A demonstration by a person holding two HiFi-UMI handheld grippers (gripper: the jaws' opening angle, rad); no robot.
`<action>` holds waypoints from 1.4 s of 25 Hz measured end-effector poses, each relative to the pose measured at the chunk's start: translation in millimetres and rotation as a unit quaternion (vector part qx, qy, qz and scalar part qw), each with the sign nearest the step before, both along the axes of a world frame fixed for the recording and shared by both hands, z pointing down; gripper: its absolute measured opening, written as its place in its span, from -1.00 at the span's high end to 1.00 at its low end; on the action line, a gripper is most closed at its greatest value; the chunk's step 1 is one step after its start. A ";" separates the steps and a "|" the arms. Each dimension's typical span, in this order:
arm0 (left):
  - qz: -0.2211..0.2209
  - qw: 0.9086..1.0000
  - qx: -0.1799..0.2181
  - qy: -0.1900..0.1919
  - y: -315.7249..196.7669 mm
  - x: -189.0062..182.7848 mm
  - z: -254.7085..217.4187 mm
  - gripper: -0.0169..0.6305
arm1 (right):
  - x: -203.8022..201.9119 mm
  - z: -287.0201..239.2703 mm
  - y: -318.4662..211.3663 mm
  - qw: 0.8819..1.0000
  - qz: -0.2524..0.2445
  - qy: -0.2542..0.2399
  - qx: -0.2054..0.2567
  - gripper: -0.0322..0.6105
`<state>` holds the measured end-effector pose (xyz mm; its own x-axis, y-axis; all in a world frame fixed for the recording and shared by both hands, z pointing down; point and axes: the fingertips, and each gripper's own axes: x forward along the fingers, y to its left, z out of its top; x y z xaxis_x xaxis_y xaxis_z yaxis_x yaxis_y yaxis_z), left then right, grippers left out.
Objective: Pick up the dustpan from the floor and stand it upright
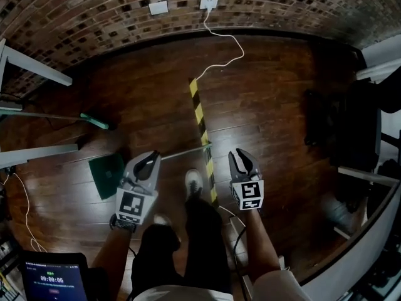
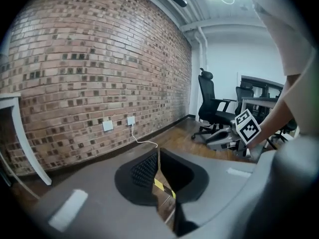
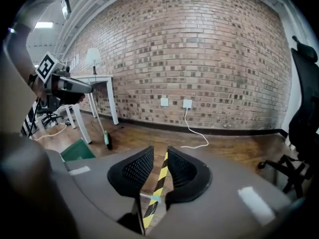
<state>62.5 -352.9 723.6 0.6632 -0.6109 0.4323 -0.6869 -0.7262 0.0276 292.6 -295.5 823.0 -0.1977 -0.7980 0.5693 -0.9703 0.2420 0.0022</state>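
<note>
My left gripper (image 1: 148,163) is closed, my right gripper (image 1: 242,163) slightly parted, both empty; the green dustpan (image 1: 105,175) lies on the floor (image 1: 269,93) at left, likely light, stiff plastic; I'd grip its slim handle (image 1: 185,152)

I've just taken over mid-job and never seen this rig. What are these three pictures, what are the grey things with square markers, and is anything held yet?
No robot here: a person holds a two-jaw gripper in each hand; the marker cubes are part of them. The head view looks down from the person's head at their legs and the wooden floor. The other two views ride on the left gripper and right gripper, looking along their jaws. On the floor lie a green dustpan left of the legs, a broom beyond it, striped tape and a white cable. Nothing is held: the left jaws are together, the right slightly apart, only floor between.
</note>
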 end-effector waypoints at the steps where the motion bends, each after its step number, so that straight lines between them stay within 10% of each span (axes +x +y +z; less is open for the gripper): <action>1: 0.004 1.000 0.002 -0.001 -4.3 -0.1 20.3 0.94 | -0.1 22.3 -1.3 1.000 -0.002 0.002 -0.003 0.58; 20: 0.025 1.000 0.004 -0.007 -13.9 -14.0 305.7 0.94 | -12.3 395.2 21.3 0.987 -0.092 0.110 -0.078 0.34; 35: -0.004 1.000 0.019 -0.002 -37.3 -29.7 346.2 0.95 | -24.6 439.7 -19.5 0.989 -0.075 0.120 -0.033 0.50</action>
